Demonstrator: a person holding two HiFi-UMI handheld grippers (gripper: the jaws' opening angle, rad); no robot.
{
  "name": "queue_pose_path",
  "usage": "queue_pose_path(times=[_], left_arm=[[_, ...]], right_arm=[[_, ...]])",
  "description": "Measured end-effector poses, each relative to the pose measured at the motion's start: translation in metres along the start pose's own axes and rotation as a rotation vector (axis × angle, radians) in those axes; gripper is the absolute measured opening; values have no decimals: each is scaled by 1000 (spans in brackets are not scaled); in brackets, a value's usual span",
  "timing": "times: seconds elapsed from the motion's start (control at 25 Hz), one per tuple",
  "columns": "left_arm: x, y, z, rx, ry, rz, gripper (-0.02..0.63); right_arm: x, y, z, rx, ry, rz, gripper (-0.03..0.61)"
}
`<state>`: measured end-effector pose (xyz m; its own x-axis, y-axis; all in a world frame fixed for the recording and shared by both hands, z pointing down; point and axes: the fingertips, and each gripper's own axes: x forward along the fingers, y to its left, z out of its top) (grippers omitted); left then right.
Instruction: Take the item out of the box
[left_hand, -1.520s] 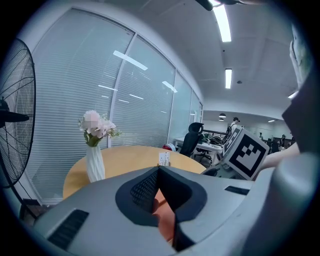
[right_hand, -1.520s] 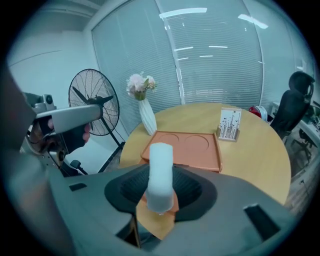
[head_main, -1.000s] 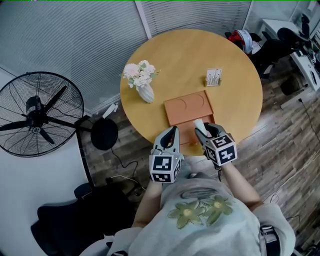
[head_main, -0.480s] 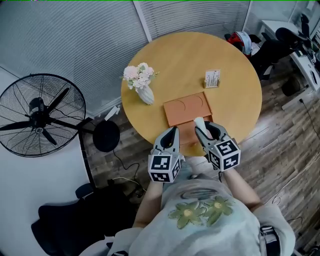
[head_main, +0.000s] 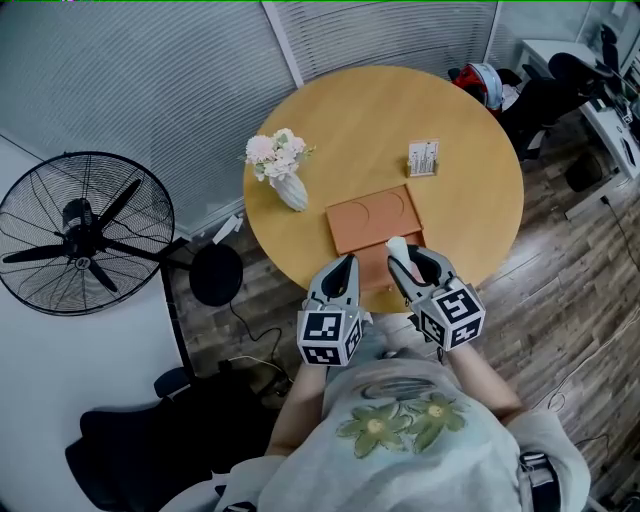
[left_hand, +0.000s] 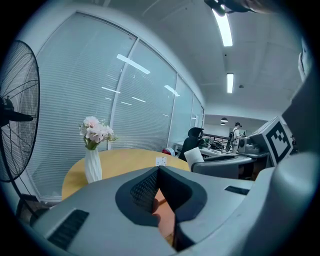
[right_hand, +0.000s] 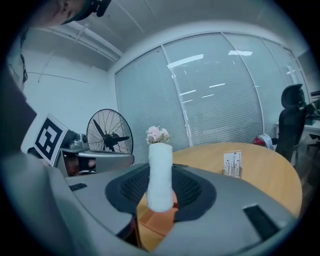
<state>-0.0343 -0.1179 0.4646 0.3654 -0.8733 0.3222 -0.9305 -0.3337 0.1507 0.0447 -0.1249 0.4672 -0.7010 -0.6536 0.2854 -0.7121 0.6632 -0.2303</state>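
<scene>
1. The right claw (head_main: 405, 257) clamped a white roll (right_hand: 160, 172), its long axis upright, over the orange box's (head_main: 368, 215) near end.
2. The left claw (head_main: 341, 272) was closed and empty, just beside.
3. The box sat by the surface's (head_main: 380, 110) near edge, with bare wood beyond.

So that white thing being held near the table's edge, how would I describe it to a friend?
Find the round wooden table, then the flat orange box at its near edge. Over the box's near end, the right hand-held gripper clamps a small white roll, upright. Unlike the white vase to the left, it is plain and carries no flowers.
</scene>
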Motion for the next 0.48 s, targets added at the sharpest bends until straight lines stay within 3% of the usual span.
queue_pose_path(times=[0.48], left_arm=[[1,0,1,8,2,-8,3]], right_arm=[[-2,10,9,-15,-47,19,137]])
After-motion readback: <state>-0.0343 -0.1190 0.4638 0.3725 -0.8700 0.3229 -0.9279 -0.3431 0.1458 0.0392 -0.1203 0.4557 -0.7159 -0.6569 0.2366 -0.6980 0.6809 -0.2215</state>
